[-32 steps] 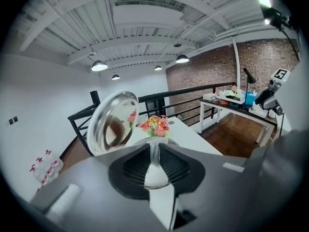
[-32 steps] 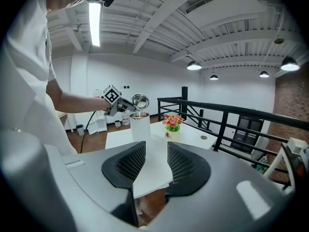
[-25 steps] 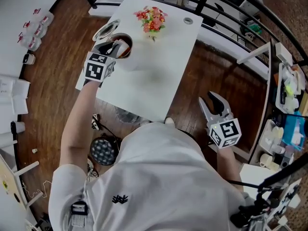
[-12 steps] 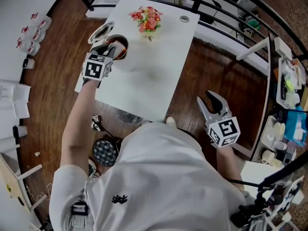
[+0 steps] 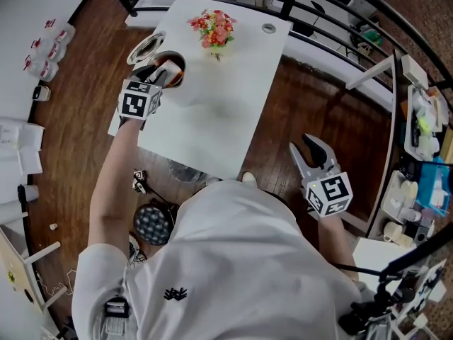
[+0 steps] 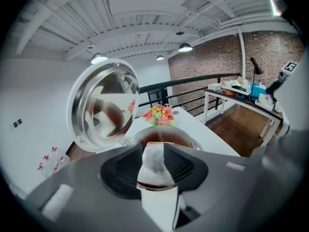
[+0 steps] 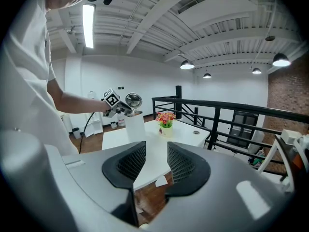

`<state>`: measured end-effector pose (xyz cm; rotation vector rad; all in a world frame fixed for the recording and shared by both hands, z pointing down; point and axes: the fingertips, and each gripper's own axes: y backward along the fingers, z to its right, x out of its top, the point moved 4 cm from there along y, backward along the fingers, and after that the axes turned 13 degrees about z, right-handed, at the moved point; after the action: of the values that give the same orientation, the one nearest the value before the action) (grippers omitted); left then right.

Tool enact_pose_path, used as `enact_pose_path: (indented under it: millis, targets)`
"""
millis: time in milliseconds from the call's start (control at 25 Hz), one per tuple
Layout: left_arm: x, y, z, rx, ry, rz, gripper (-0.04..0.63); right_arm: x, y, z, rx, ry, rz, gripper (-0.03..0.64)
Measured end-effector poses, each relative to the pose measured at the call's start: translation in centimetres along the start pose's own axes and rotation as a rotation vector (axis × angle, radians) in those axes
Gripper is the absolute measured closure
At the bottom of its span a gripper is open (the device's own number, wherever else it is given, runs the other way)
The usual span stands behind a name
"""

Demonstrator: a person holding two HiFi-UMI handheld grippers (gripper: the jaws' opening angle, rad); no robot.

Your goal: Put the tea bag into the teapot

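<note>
The steel teapot (image 5: 172, 68) stands at the white table's far left with its hinged lid (image 5: 146, 47) thrown open. My left gripper (image 5: 157, 74) hovers right over the pot's mouth. In the left gripper view its jaws (image 6: 153, 153) are opening, and the white tea bag (image 6: 155, 166) hangs loose in the widened gap above the dark tea and the teapot's rim (image 6: 189, 140). The shiny lid (image 6: 104, 108) stands upright to the left. My right gripper (image 5: 312, 149) is open and empty, over the wooden floor to the right of the table.
A small vase of flowers (image 5: 211, 27) sits near the table's (image 5: 212, 119) far edge, with a small round disc (image 5: 268, 28) at the far right corner. A black railing (image 5: 333, 20) runs behind. Cluttered shelves (image 5: 425, 154) stand at the right.
The left gripper stays over the teapot's mouth with almost no shift. The right gripper has not moved.
</note>
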<state>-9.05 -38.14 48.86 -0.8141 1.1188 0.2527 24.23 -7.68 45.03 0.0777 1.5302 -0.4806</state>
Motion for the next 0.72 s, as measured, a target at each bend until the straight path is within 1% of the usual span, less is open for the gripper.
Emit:
enact_pose_path:
  millis: [80, 200, 280, 400, 560, 640, 720]
  targets:
    - [0.5, 0.7, 0.1, 0.014, -0.006, 0.017, 0.482, 0.3, 0.0, 0.0, 0.016, 0.006, 0.001, 0.488]
    - [1.3, 2.0, 0.7, 0.052, -0.05, 0.029, 0.47, 0.3, 0.1, 0.4, 0.044, 0.013, 0.0, 0.488]
    - [1.7, 3.3, 1.5, 0.078, -0.059, 0.043, 0.465, 0.0, 0.3, 0.9, 0.066, 0.026, -0.006, 0.488]
    - [2.7, 6.0, 3.0, 0.12, -0.039, 0.098, 0.465, -0.4, 0.6, 1.7, 0.1, 0.047, -0.005, 0.488]
    - [3.8, 11.2, 5.7, 0.194, 0.015, 0.176, 0.465, 0.0, 0.3, 2.1, 0.171, 0.067, 0.014, 0.486]
    - [3.8, 14.0, 8.1, 0.216, 0.039, 0.196, 0.465, -0.4, 0.0, 2.1, 0.22, 0.069, 0.016, 0.486]
    - [3.3, 16.4, 11.1, 0.215, 0.047, 0.2, 0.465, -1.1, -0.3, 2.0, 0.261, 0.081, 0.007, 0.488]
